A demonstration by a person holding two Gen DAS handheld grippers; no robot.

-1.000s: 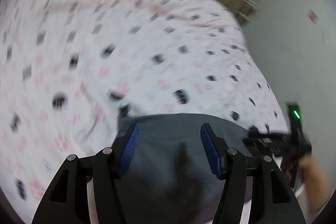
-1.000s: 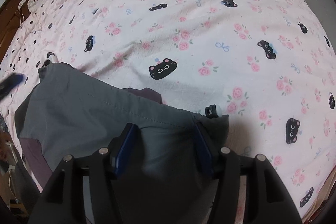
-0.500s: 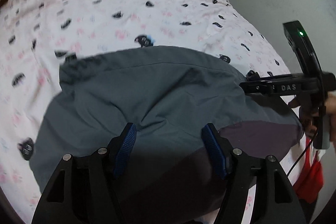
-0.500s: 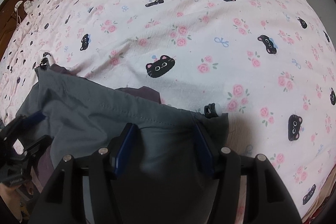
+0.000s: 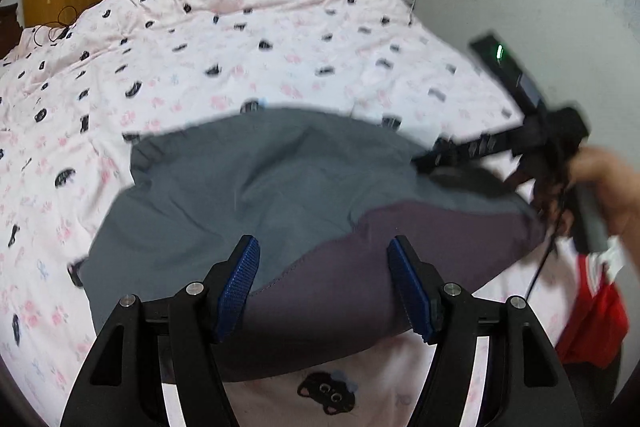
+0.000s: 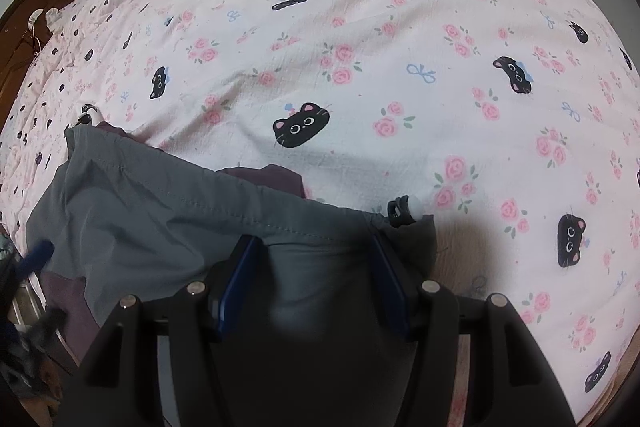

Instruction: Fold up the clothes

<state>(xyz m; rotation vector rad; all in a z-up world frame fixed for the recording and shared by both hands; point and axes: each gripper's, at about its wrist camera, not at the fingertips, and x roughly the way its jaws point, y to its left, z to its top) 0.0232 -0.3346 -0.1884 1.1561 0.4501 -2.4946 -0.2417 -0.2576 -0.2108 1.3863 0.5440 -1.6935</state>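
Grey garment [image 5: 256, 195] lies on our pink cat-print bedspread [image 5: 280, 39]. Our left gripper [image 5: 326, 283] stands wide above it; only the right wrist view shows our right gripper [image 6: 314, 275] wide over its hem.

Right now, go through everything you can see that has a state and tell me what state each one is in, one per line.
left gripper: open, fingers apart over the garment.
right gripper: open, grey cloth lying between its fingers.
grey garment: spread on the bed, wrinkled, purple lining showing at one edge.
drawstring toggle: lying on the cover at the garment's corner.
bed cover: spread out, lightly creased.
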